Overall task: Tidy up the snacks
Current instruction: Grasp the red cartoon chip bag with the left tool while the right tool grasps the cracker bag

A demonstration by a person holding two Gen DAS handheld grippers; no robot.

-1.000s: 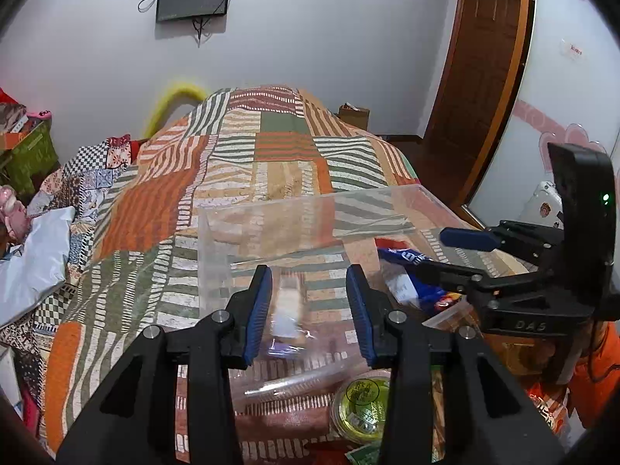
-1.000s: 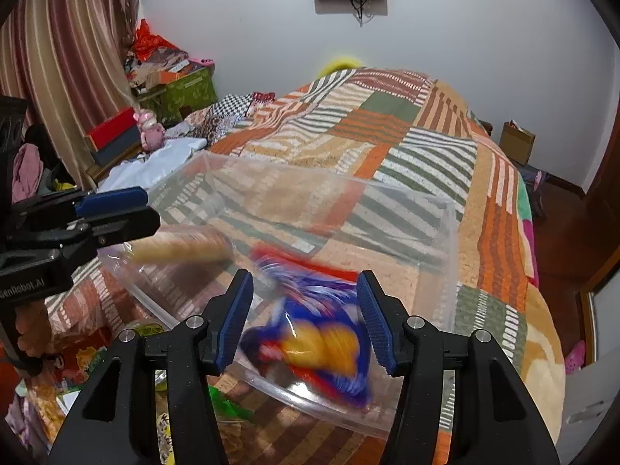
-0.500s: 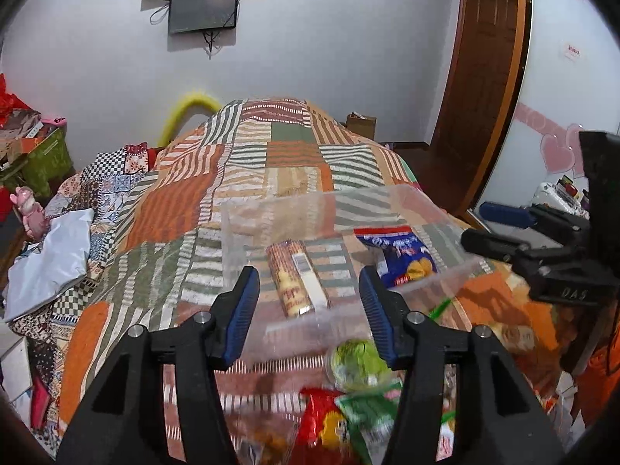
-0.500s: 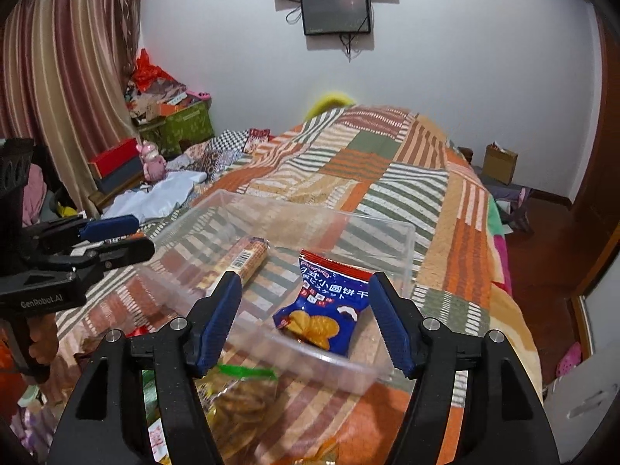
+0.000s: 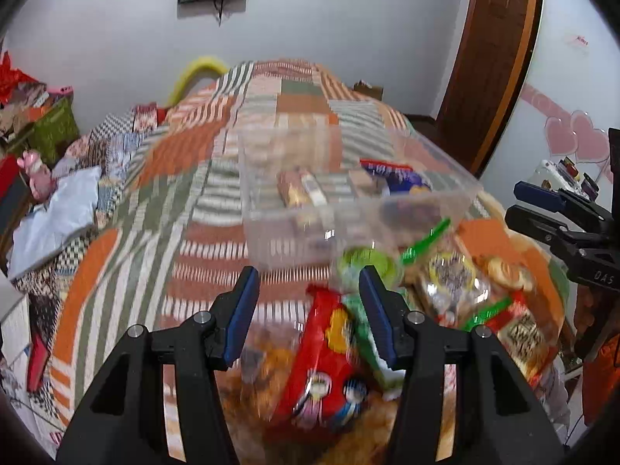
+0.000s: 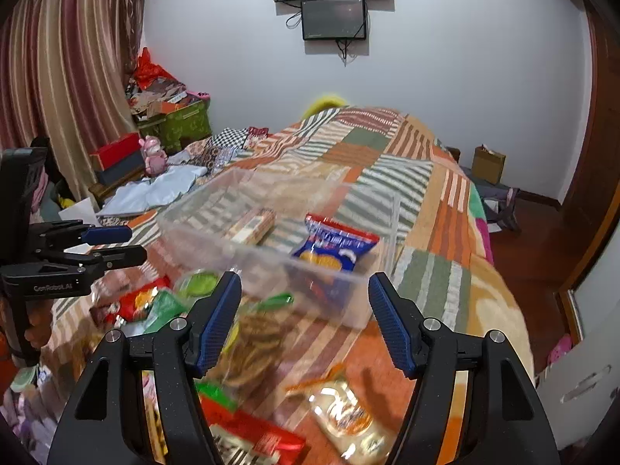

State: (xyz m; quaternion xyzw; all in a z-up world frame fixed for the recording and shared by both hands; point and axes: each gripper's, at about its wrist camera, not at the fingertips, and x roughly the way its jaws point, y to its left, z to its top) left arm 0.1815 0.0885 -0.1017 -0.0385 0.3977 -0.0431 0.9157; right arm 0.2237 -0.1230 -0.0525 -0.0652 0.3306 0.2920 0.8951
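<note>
The clear plastic rectangular box (image 6: 271,232), at the centre of the frame, already holds a tan biscuit roll (image 6: 252,226) and a blue snack bag (image 6: 333,248). Many packets (image 5: 333,348) wait below. Left gripper (image 5: 308,306) and right gripper (image 6: 304,317) are released, empty.

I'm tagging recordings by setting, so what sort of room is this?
Most likely a bedroom in a home: a bed under a patchwork quilt fills the middle, a wall-mounted screen hangs on the far wall, and striped curtains hang at one side.
</note>
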